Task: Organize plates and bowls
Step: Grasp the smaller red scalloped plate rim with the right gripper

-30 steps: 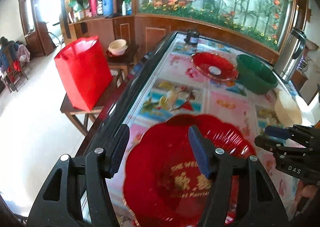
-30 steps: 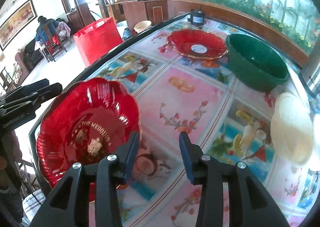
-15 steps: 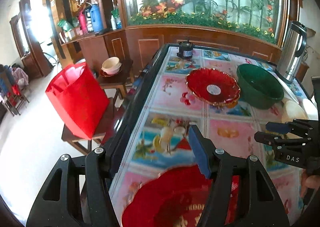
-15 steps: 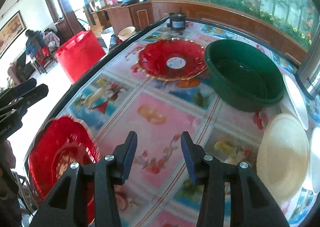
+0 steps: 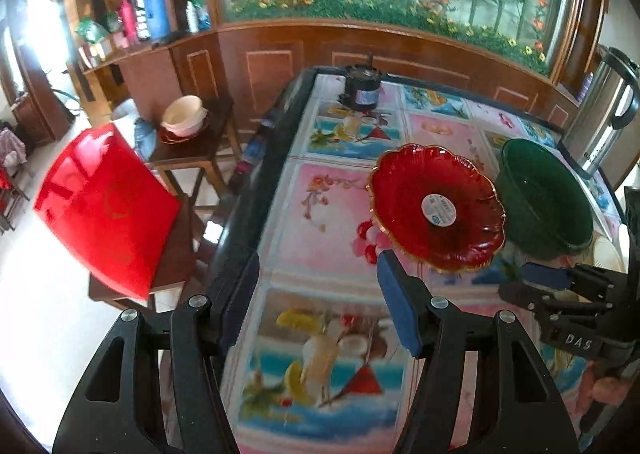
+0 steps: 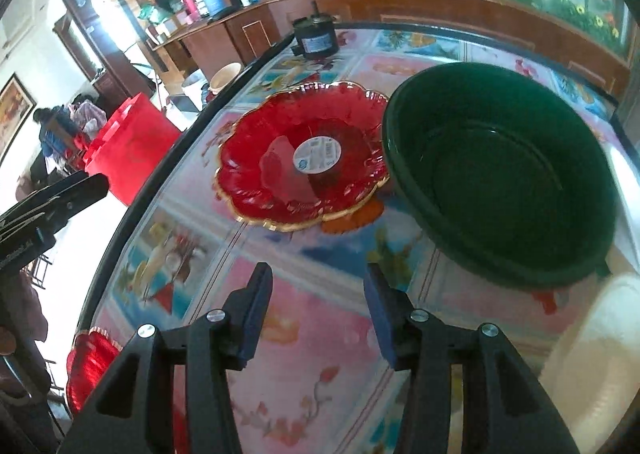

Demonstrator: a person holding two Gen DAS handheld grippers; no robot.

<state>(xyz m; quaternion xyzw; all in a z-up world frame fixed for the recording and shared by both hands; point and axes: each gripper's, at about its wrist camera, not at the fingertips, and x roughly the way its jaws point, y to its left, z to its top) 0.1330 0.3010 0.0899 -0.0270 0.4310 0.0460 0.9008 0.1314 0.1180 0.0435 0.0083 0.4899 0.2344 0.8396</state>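
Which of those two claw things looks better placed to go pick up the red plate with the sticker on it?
Probably the right gripper: it is open and the red plate lies just beyond its fingers, beside the green bowl. The left gripper, also open, sits nearer the table's edge, with the plate off to its right.

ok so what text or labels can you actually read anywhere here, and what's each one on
"DAS": white letters on the body of the right hand-held gripper, seen from the left wrist.
Round white sticker in the middle of the red plate: printed, too small to read.
Blue label on the black canister: too blurred to read.
Print on the steel kettle: cut off, unreadable.
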